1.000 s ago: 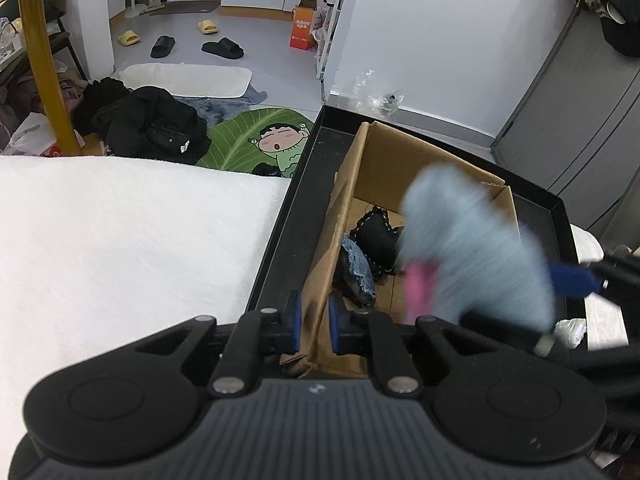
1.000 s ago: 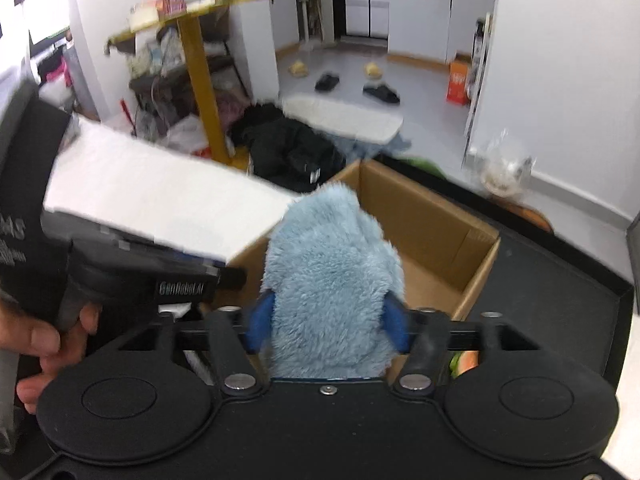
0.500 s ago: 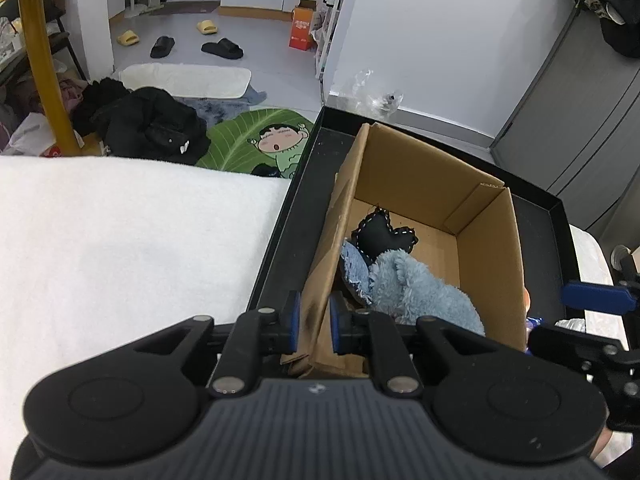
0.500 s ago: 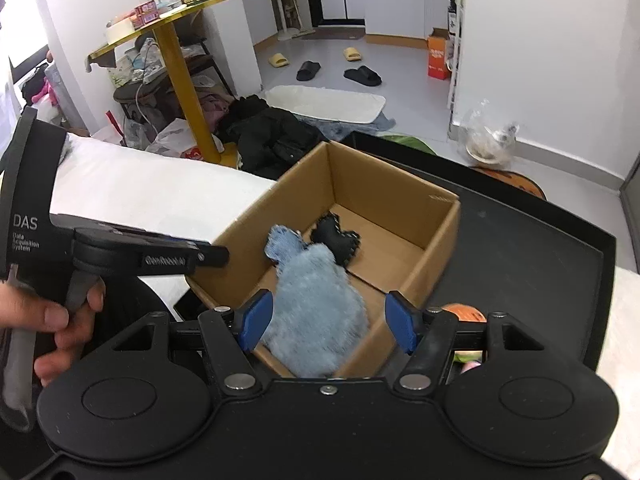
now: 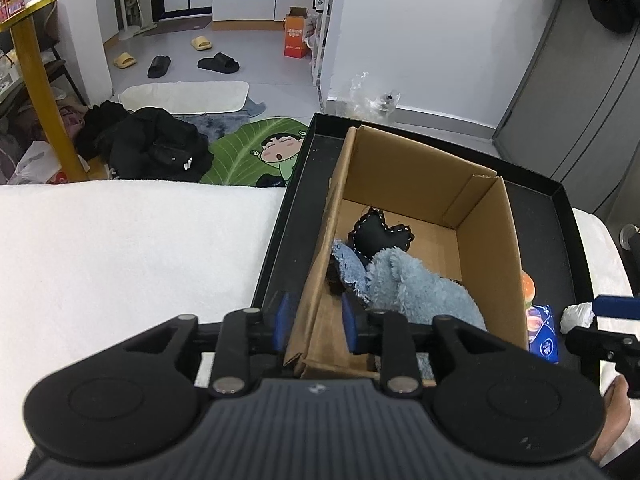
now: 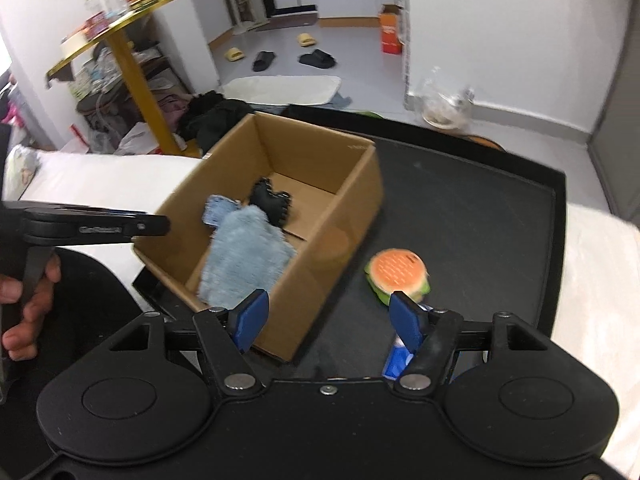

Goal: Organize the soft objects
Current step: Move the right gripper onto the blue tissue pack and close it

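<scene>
A cardboard box [image 5: 432,164] [image 6: 344,216] stands on a black tray [image 6: 480,216]. In it lie a fluffy blue plush [image 5: 416,288] [image 6: 244,252], a black stitched soft piece [image 5: 378,234] [image 6: 270,200] and a denim piece [image 5: 348,266] [image 6: 216,208]. My left gripper [image 5: 314,320] is shut on the box's near left wall. My right gripper [image 6: 330,318] is open and empty, above the box's near right corner. A burger plush [image 6: 398,272] lies on the tray to the right of the box.
A small blue packet [image 5: 542,334] and a white crumpled thing [image 5: 576,316] lie at the tray's near right. A white towel [image 5: 120,256] covers the surface on the left. Clothes, slippers and a yellow table leg [image 5: 44,108] are on the floor beyond.
My right gripper opened and let the blue plush fall into the box, then drew back to the right toward the burger plush. My left gripper has kept its grip on the box wall.
</scene>
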